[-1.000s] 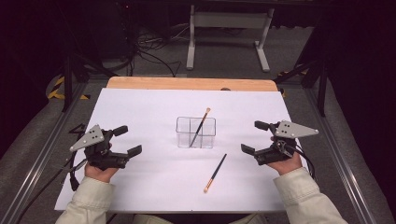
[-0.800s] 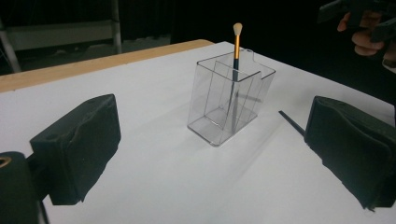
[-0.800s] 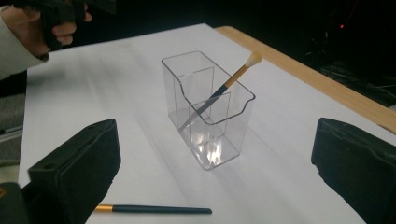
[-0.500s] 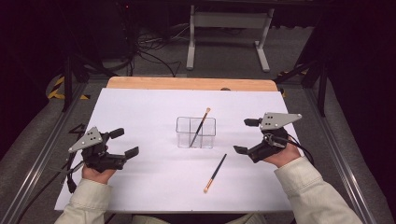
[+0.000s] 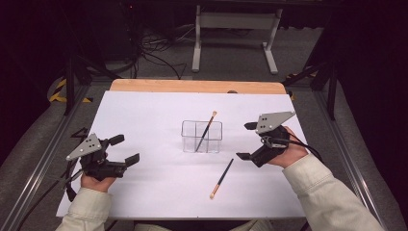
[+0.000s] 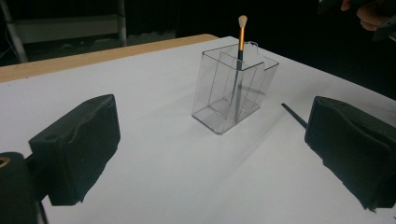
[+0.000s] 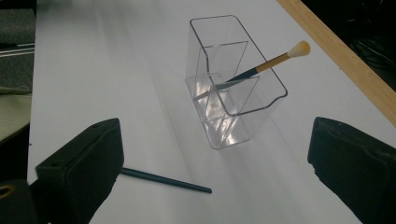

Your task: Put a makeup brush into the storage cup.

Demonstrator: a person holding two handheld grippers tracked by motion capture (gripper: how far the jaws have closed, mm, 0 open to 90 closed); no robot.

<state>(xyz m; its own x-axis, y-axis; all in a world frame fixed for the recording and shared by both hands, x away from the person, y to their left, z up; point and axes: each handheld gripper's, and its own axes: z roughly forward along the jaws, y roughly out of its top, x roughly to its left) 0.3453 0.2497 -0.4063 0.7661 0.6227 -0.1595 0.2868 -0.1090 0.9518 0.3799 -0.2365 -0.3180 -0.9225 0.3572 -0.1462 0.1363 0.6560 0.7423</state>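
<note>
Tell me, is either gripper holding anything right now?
No. Left gripper and right gripper are both open and empty; the loose brush lies on the table.

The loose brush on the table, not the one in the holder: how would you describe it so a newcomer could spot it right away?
Start at the clear holder in the middle of the white table. Just in front of it, toward the person and nearer the right gripper, lies the loose brush. Unlike the brush standing in the holder, it lies flat on the sheet, pale tip pointing toward the person.

Dark room — grey floor (image 5: 231, 57), tangled cables (image 5: 154, 45), a white metal stand (image 5: 233, 21) behind the table (image 5: 144, 120).
</note>
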